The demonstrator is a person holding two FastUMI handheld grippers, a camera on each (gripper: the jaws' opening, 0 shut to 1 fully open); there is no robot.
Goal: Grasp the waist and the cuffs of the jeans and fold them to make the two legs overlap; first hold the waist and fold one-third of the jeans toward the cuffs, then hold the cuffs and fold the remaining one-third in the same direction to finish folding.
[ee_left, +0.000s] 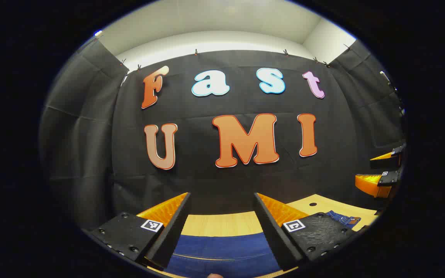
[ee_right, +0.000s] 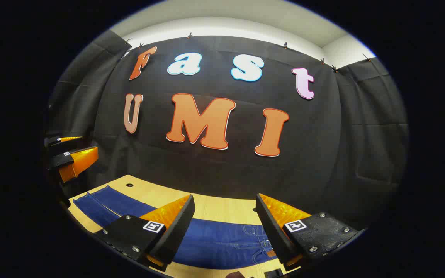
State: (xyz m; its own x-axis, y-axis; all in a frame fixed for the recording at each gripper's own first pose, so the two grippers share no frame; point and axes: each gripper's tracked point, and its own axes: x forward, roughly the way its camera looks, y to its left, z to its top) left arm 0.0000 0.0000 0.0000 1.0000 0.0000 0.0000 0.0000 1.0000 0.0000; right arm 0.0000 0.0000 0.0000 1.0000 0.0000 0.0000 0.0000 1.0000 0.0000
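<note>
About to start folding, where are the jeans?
The jeans lie flat on the wooden table, low in the right gripper view, beyond its open fingers.

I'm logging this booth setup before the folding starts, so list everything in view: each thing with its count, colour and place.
Blue denim jeans: one, blue, spread flat along the table, waist end with pockets near the right gripper, below both grippers.
Light wooden table: one, pale wood, under the jeans, with a small round hole near its far edge.
Black cloth wall: one, black, behind the table.
White room wall: white, above the cloth.
Left gripper: one, open, above the jeans.
Right gripper: one, open, above the waist end.
</note>
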